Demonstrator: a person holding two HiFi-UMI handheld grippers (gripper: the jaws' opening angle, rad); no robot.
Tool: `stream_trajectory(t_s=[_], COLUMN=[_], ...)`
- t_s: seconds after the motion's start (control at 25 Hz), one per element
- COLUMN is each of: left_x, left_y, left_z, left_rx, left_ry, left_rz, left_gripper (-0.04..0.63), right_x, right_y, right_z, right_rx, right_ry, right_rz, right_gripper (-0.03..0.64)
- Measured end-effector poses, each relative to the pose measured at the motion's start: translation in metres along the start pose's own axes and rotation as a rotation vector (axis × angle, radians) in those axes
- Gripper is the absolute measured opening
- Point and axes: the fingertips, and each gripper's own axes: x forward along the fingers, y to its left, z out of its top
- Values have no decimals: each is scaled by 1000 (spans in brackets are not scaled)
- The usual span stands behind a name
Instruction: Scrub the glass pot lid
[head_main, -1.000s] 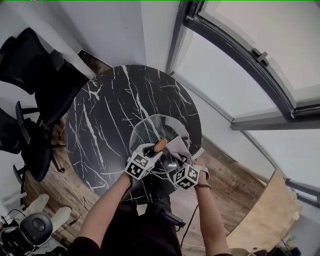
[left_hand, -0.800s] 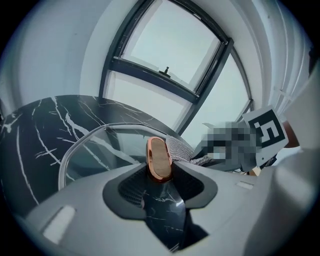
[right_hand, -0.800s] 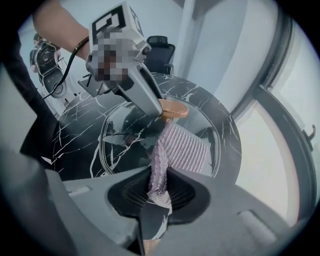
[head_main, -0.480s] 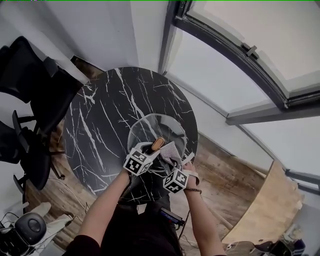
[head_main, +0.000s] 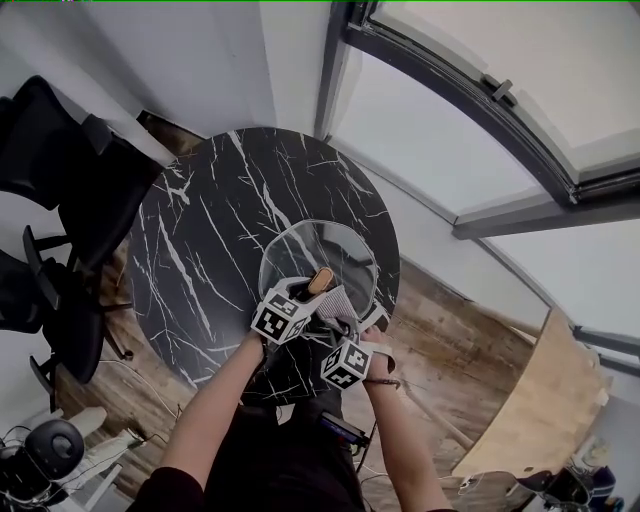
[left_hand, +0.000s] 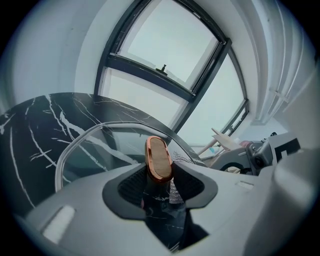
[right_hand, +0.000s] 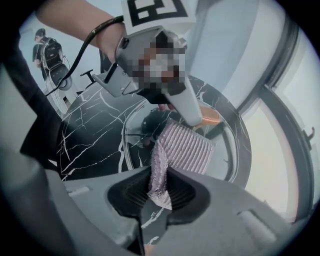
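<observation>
Lid (head_main: 335, 250) lies flat on the table (head_main: 210, 230); left gripper (left_hand: 161, 177) clamps its knob (left_hand: 158, 159), likely to stop it sliding, while right gripper (right_hand: 160, 185) pinches a ribbed cloth (right_hand: 185, 147), draped onto the lid for scrubbing.

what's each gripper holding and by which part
Left gripper grips the glass lid by its knob; right gripper pinches the scrubbing cloth by one edge.

Glass lid (head_main: 322, 245) near rim behind left hand-held gripper (head_main: 310, 289), chair (head_main: 60, 140) cropped left
</observation>
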Motion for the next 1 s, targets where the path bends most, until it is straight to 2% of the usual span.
stream_trajectory(t_s=[0.44, 0.6, 0.68, 0.84, 1.0], left_x=[0, 0, 0, 1, -1], left_y=[0, 0, 1, 0, 1], left_z=[0, 0, 0, 1, 0], left_rx=[-2, -7, -10, -13, -24], left_ry=[1, 4, 4, -1, -6], left_rz=[-21, -18, -15, -18, -19], left_gripper=[169, 169, 169, 169, 169], right_x=[5, 8, 10, 10, 10], right_y=[37, 58, 68, 71, 73], right_z=[16, 23, 27, 27, 29], right_rx=[-50, -80, -114, -100, -150], right_ry=[30, 28, 22, -2, 11], right_rz=[54, 134, 145, 143, 184], right_gripper=[72, 72, 72, 72, 72])
